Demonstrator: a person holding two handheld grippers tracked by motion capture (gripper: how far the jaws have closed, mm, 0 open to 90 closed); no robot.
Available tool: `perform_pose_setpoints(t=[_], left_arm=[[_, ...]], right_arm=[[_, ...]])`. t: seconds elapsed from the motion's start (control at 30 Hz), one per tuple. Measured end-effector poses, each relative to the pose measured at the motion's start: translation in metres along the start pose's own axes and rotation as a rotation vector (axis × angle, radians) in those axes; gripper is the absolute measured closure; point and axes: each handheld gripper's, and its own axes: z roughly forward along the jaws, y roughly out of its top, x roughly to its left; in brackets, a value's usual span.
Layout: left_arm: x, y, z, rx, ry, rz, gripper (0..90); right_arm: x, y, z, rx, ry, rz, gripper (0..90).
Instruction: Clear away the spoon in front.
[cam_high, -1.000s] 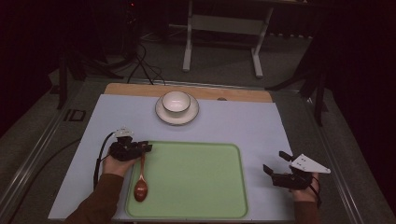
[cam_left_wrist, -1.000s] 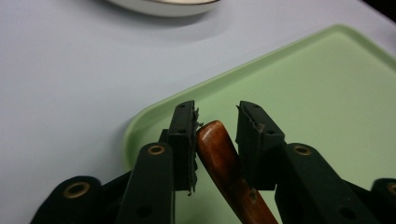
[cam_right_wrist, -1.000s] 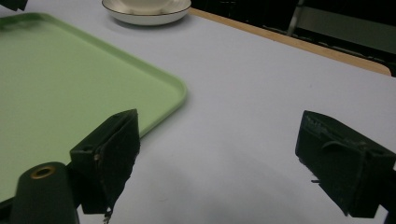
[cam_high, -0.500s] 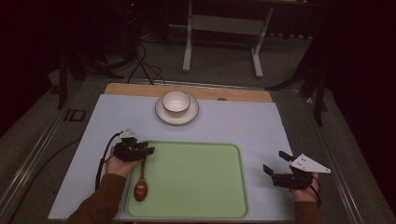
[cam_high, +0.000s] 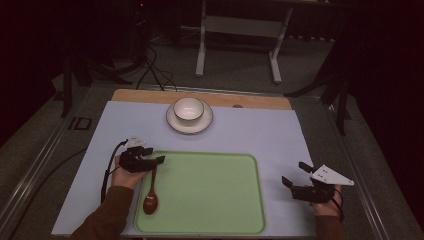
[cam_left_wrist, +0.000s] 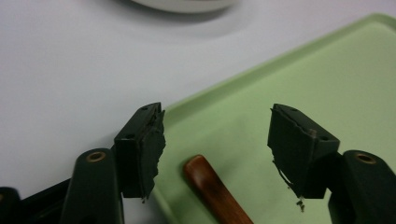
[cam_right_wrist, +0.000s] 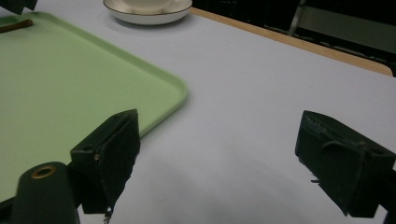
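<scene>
A: Fingers first. In the left gripper view the two black pads (cam_left_wrist: 144, 149) stand wide apart with nothing between them but air; the end of the brown spoon handle (cam_left_wrist: 215, 191) lies on the tray below the gap, low in the centre of the frame, touched by neither pad.

B: And from above?

A: In the high view the left gripper (cam_high: 150, 161) sits at centre-left, over the upper left corner of the green tray (cam_high: 215, 200). The spoon (cam_high: 151, 195) lies along the tray's left edge, bowl toward the bottom of the frame, handle tip just under the jaws.

B: So what could go wrong?

A: My guess is a pickup of the handle. It is thin, glossy and lies flat near the tray's raised rim. If the jaws close too high they would skim over it; too low, and a pad could catch the rim or press the handle so the bowl tips up and the spoon skids.

B: And further right?

A: The cup on its saucer (cam_high: 189, 114) stands upper centre, well apart. The right gripper (cam_high: 295, 181) rests at lower right on the white table cover (cam_high: 260, 130), beside the tray, its jaws spread wide and empty. It poses little risk unless it nudges the tray.
</scene>
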Motion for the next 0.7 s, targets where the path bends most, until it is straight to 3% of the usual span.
perform_pose_setpoints(t=[0.33,0.43,0.7], left_arm=[[-0.002,0.005,-0.024,-0.112,0.083,0.019,35.1],[-0.002,0.005,-0.035,-0.148,0.079,0.016,39.5],[-0.006,0.001,-0.058,-0.217,0.129,0.025,40.2]], right_arm=[[0.000,0.000,0.000,0.002,0.003,-0.006,13.9],[0.000,0.000,0.000,0.002,0.007,-0.008,13.9],[0.000,0.000,0.000,0.003,0.011,-0.010,13.9]])
